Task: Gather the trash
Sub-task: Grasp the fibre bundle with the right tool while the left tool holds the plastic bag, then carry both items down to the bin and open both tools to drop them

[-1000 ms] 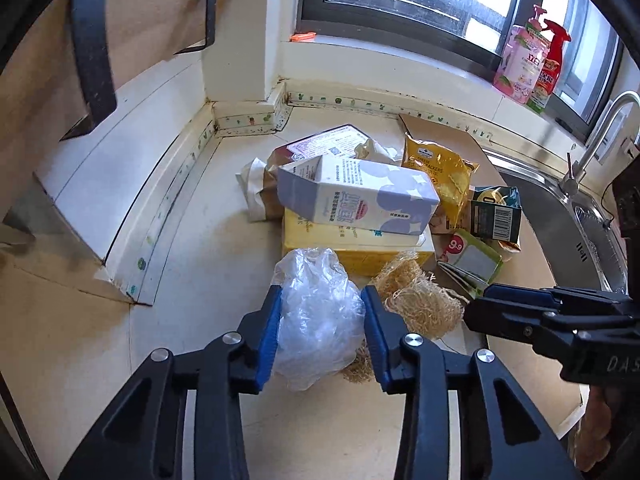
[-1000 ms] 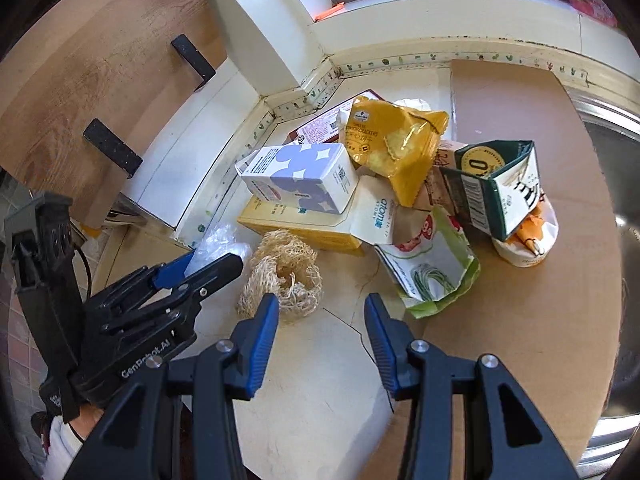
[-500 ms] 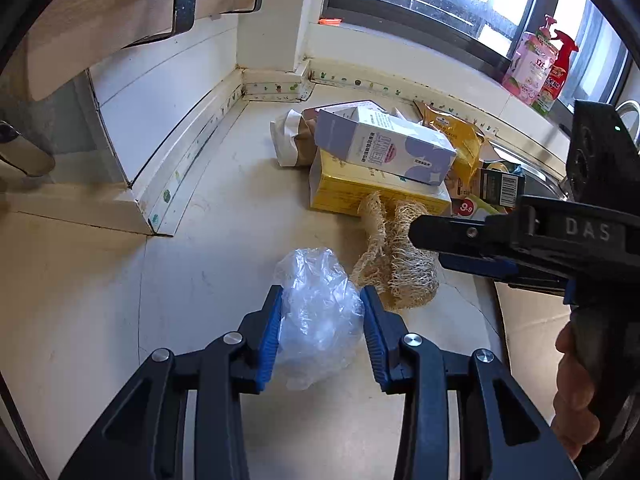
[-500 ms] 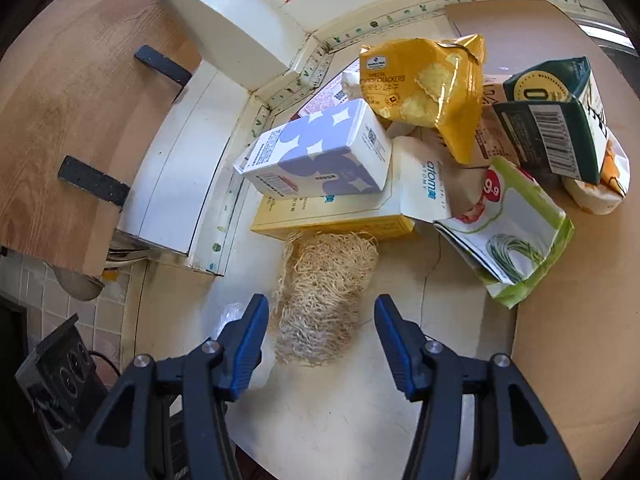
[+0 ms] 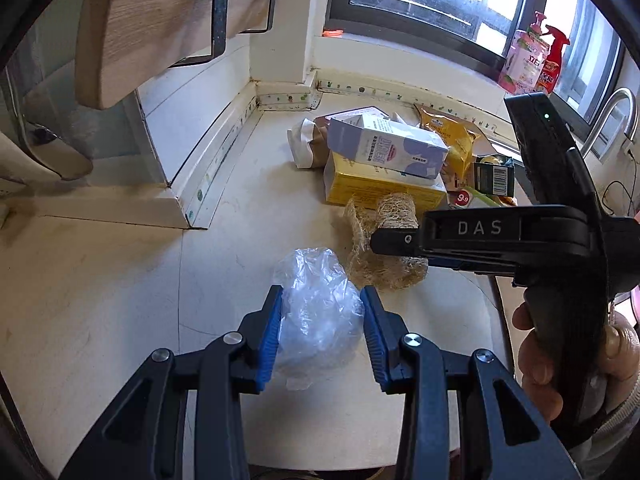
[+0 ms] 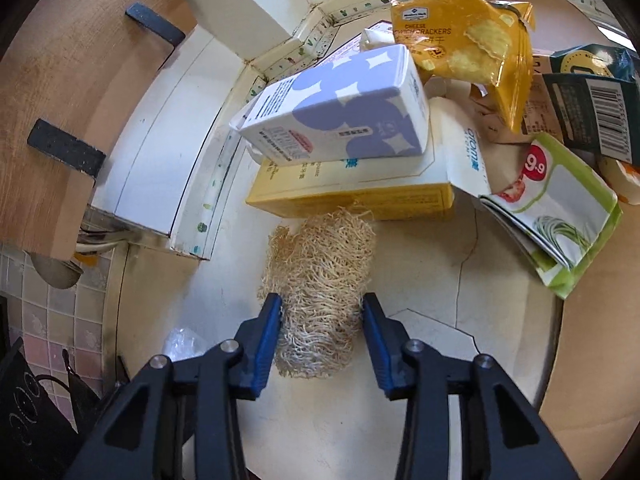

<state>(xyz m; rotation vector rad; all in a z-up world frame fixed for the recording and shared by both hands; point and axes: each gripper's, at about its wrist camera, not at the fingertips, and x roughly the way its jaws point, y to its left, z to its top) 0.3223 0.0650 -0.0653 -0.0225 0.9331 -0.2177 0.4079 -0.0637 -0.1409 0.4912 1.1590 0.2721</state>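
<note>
Your left gripper [image 5: 322, 316] holds a crumpled clear plastic bag [image 5: 318, 316] between its 2 blue pads, both pressed against the film, above the cream countertop [image 5: 120, 280] of a kitchen corner. Your right gripper [image 6: 322, 316] straddles a tan loofah scrubber [image 6: 320, 280]: its 2 fingers flank the near end and the fibres brush both pads, but whether the jaws have closed on it or merely bracket it cannot be told. In the left wrist view, your right hand [image 5: 560, 364] grips the black handle marked DAS, and that tool reaches across in front of the scrubber, just right of the bag.

The scrubber lies flat on the counter, its far end touching a yellow box [image 6: 352, 196]. A white and lavender carton [image 6: 340, 112] lies on its side on top of that box. Behind it, a yellow cheese cracker bag [image 6: 464, 32] leans against the pile. To the right sit a green and white packet marked 9.9 [image 6: 560, 208] and a dark green carton [image 6: 592, 96] with a barcode.

On the windowsill in the left wrist view stand a pink bottle [image 5: 524, 60] and a red spray bottle [image 5: 554, 62], with a curved tap [image 5: 612, 116] below them at the right edge.
</note>
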